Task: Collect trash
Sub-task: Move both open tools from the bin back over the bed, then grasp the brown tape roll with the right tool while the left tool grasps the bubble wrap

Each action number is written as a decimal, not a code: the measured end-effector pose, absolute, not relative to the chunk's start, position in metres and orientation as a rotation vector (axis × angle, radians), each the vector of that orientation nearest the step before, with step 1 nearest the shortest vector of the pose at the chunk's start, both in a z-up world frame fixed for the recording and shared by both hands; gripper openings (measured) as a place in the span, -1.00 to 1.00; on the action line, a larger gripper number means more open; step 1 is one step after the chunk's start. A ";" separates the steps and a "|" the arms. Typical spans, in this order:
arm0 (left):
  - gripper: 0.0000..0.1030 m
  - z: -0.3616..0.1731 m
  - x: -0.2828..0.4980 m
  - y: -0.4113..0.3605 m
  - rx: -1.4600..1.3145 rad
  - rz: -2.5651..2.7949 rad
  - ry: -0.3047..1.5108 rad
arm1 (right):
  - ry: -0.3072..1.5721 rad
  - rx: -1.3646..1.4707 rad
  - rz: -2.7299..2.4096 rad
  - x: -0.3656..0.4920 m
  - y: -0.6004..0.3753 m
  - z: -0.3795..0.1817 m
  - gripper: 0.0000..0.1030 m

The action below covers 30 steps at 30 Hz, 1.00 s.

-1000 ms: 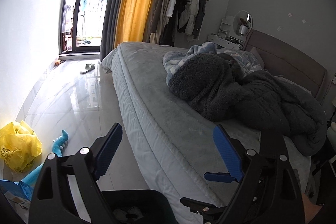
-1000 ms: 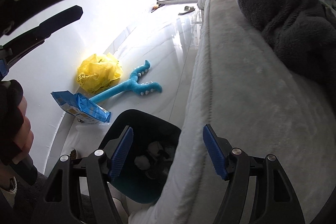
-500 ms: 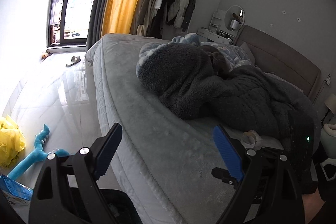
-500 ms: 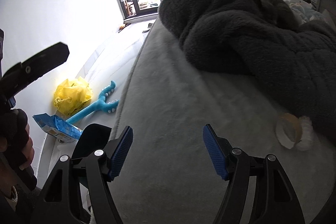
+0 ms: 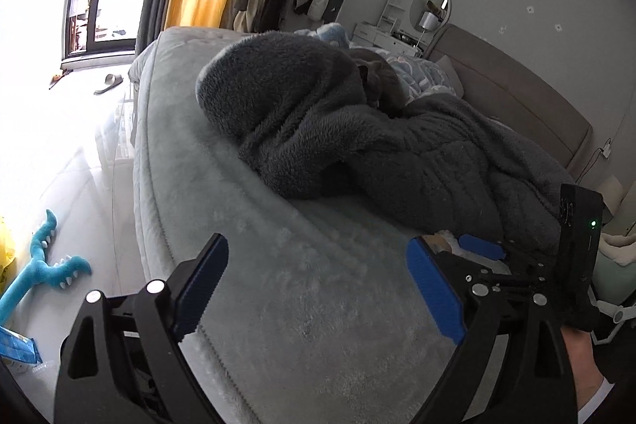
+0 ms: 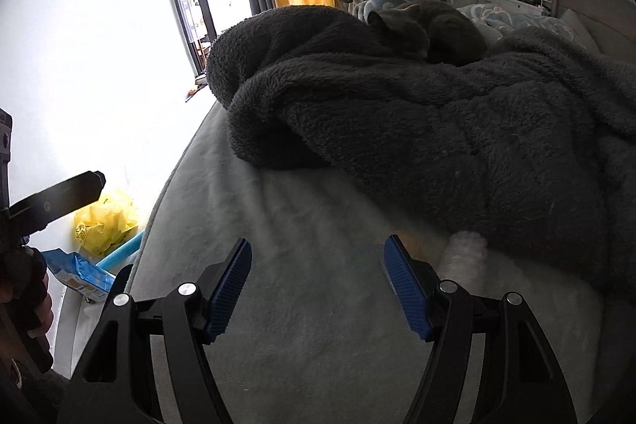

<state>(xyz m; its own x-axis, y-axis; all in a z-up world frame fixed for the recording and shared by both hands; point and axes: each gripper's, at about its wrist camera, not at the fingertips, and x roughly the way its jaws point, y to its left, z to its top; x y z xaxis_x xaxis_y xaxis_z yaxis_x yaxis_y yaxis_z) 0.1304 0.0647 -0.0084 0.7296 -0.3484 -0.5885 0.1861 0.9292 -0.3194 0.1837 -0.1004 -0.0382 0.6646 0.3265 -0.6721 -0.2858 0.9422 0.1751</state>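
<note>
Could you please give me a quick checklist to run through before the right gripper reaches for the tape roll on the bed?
1. Right gripper open and empty: ok.
2. Left gripper open and empty: ok.
3. Tape roll in view, on the bed beside the dark blanket: ok.
4. Roll centred between the right fingers: not ok, it sits right of them.
5. Cat well away from the roll: ok.
6. Bin within reach: cannot tell.
</note>
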 end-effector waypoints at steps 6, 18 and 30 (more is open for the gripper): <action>0.80 -0.010 0.140 0.047 -0.269 -0.315 0.710 | 0.728 0.059 0.392 0.192 -0.123 -0.041 0.36; 0.80 -0.024 0.152 -0.002 -0.265 -0.402 0.750 | 0.843 0.011 0.391 0.221 -0.140 -0.082 -0.49; 0.81 -0.032 0.163 -0.056 -0.230 -0.473 0.741 | 0.795 0.075 0.381 0.183 -0.182 -0.060 -0.65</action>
<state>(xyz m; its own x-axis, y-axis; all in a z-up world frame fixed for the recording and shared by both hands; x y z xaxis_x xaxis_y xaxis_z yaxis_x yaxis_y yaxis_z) 0.1625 -0.0562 -0.0319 0.6396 -0.4900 -0.5923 0.3312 0.8710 -0.3629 0.1827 -0.1825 -0.0596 0.6363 0.3606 -0.6820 -0.3050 0.9296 0.2069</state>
